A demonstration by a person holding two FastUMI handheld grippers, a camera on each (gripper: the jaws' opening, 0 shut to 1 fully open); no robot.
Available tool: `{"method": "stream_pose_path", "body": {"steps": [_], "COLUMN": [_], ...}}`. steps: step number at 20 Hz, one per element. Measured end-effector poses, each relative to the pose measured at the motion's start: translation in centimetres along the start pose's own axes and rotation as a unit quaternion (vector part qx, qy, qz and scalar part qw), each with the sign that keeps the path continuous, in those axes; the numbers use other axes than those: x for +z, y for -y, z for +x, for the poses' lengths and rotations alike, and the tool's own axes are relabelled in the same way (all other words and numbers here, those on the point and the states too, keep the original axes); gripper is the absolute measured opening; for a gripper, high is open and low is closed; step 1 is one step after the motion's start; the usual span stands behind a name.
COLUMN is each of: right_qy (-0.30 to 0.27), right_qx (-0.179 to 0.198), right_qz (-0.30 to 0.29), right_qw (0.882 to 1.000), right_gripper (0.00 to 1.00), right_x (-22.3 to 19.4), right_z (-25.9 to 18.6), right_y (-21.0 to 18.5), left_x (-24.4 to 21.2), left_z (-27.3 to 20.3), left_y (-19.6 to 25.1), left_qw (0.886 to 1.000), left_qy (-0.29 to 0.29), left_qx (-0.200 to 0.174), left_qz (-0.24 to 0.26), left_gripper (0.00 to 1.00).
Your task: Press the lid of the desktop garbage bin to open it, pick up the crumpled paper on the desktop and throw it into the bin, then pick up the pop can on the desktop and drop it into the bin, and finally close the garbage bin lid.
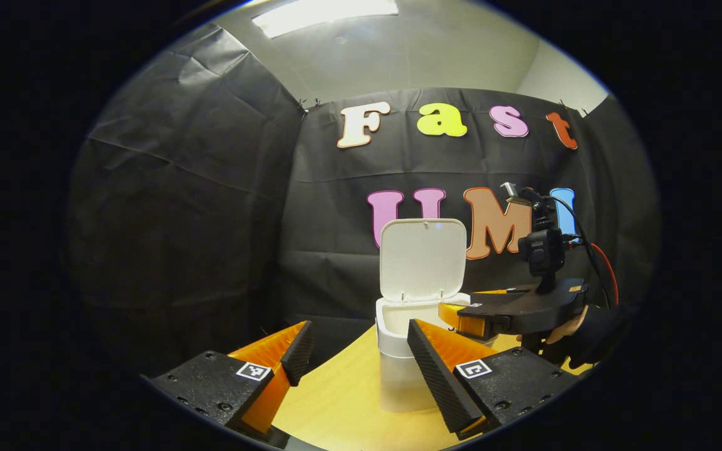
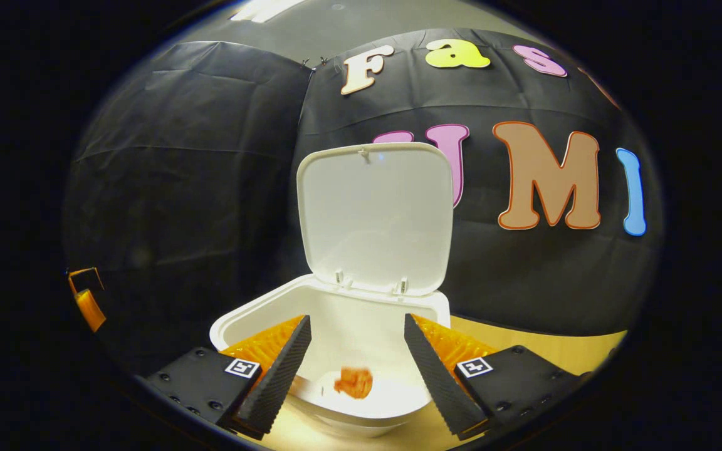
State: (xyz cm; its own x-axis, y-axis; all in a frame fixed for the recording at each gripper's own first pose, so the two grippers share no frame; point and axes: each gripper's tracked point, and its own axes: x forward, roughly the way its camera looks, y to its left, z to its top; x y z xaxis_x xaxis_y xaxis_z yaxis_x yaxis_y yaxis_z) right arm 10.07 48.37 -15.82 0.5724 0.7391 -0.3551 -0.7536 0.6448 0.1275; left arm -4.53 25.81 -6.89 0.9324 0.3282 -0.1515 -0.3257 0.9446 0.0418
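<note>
Nearest my lens in the right gripper view, my right claw (image 2: 357, 351) is spread wide with nothing between its fingers, poised just above the mouth of the small white plastic desktop garbage bin (image 2: 254, 313). Down inside the bin lies a crumpled orange scrap of paper (image 2: 353, 382), blurred, so I cannot tell whether it is resting or in the air. The bin's rounded white lid (image 2: 375, 216) stands upright on its rear hinges, fully open. In the left gripper view, my left claw (image 1: 357, 360) is likewise spread and holds nothing, hanging low over the yellow wooden worktop (image 1: 342, 401) on the near side of the bin (image 1: 398, 369), well apart from it. From there I see the right claw over the bin's rim, gripped by a dark-gloved hand (image 1: 590, 332).
</note>
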Motion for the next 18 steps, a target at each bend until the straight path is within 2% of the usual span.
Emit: {"method": "stream_pose_path", "body": {"steps": [3, 8, 18], "right_qy": [0.019, 0.048, 0.080], "right_qx": [-0.013, -0.045, -0.180], "right_qz": [0.004, 0.006, 0.012], "right_qw": [1.000, 0.998, 0.980], "right_gripper": [0.98, 0.98, 0.98], "right_x": [0.8, 1.9, 1.7], "right_z": [-1.1, -5.2, -16.4], "right_y": [0.9, 4.0, 16.0], "left_x": [0.1, 0.2, 1.0], "left_z": [0.7, 2.2, 3.1], "left_y": [0.8, 4.6, 15.6], "left_qw": [1.000, 0.998, 0.987], "left_qy": [0.005, 0.007, 0.014], "left_qx": [-0.012, -0.053, -0.159], "left_qz": [0.000, -0.014, -0.033], "left_gripper": [0.94, 0.91, 0.91]}}
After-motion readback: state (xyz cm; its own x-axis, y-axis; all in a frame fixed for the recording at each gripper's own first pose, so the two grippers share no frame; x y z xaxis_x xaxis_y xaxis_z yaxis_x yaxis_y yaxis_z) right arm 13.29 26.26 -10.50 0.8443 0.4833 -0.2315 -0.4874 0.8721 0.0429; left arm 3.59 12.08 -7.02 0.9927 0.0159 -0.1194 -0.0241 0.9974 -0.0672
